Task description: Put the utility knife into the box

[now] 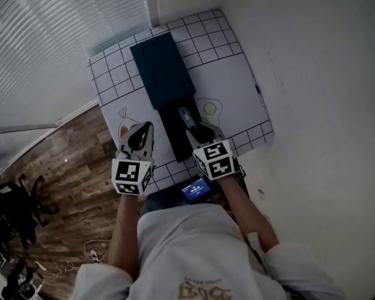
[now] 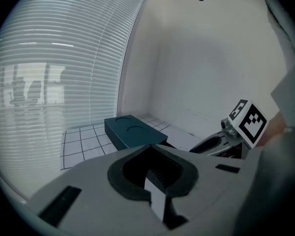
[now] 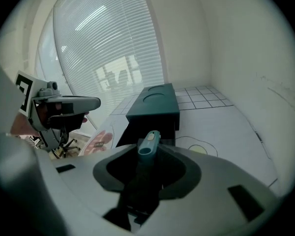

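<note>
A light-blue utility knife point(image 1: 186, 116) point(image 3: 148, 144) sticks out forward from my right gripper point(image 1: 197, 132) point(image 3: 146, 168), which is shut on its handle. The knife tip hangs over the near end of a long black box tray point(image 1: 175, 130) point(image 3: 146, 131). A dark teal box part point(image 1: 162, 70) point(image 3: 155, 104) point(image 2: 132, 132) lies at the tray's far end. My left gripper point(image 1: 144, 133) point(image 2: 155, 181) hovers left of the tray near the table's front edge, its jaws together with nothing between them. In the left gripper view the right gripper point(image 2: 221, 141) shows at the right.
The table carries a white checked cloth point(image 1: 112, 74) with a fried-egg drawing point(image 1: 209, 109) right of the tray. A white wall point(image 1: 312, 74) bounds the right side and window blinds point(image 1: 44, 36) the left. Wooden floor point(image 1: 69, 167) lies left of the table.
</note>
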A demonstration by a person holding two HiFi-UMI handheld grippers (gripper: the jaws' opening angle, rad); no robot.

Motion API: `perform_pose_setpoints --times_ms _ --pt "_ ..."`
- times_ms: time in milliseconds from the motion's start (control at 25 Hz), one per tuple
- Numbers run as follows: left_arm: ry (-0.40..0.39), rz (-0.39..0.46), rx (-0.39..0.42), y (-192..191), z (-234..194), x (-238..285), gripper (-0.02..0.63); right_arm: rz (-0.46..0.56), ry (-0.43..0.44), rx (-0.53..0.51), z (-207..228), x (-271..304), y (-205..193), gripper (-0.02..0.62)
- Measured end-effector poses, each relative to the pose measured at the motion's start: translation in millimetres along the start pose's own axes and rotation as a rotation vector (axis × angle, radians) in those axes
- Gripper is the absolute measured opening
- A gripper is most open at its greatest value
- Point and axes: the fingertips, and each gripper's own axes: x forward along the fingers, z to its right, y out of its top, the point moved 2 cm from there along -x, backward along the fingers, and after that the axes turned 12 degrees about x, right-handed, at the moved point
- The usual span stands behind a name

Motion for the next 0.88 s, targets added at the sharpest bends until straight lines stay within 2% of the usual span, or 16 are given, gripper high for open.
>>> perform_pose_setpoints --times_ms 400,640,880 --pt "-0.063 -0.045 -0.007 -21.9 4.6 10.1 0.008 -0.063 -0.016 0.0 1.9 23.7 -10.4 0.133" --pt "-0.074 -0.057 -0.009 -28.8 5.1 12.0 0.008 -0.126 -0.028 -0.053 -1.9 36.1 -18.5 0.137" --pt "-0.08 -0.054 -0.012 -29.6 4.2 11.1 0.008 -0.129 -0.044 -0.04 -1.5 35.3 -17.5 0.137"
